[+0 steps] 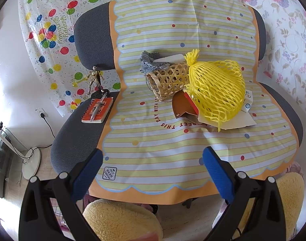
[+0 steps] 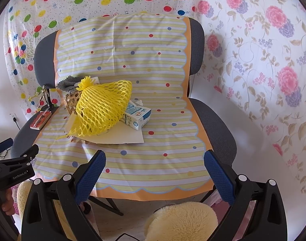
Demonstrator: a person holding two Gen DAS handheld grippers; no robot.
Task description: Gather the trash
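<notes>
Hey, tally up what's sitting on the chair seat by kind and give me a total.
Yellow foam net: 1
Woven basket: 1
Milk carton: 1
Grey cloth: 1
Cardboard sheet: 1
Notebook: 1
Pen: 1
Figurine: 1
Total: 8

Chair point(image 1: 88, 32): grey, draped with a striped cloth point(image 1: 153, 140).
Notebook point(image 1: 97, 110): on the seat's left edge, pen point(image 1: 98, 106) across it.
Figurine point(image 1: 94, 80): upright behind the notebook.
Fan base point(image 1: 31, 162): on the floor, left.
</notes>
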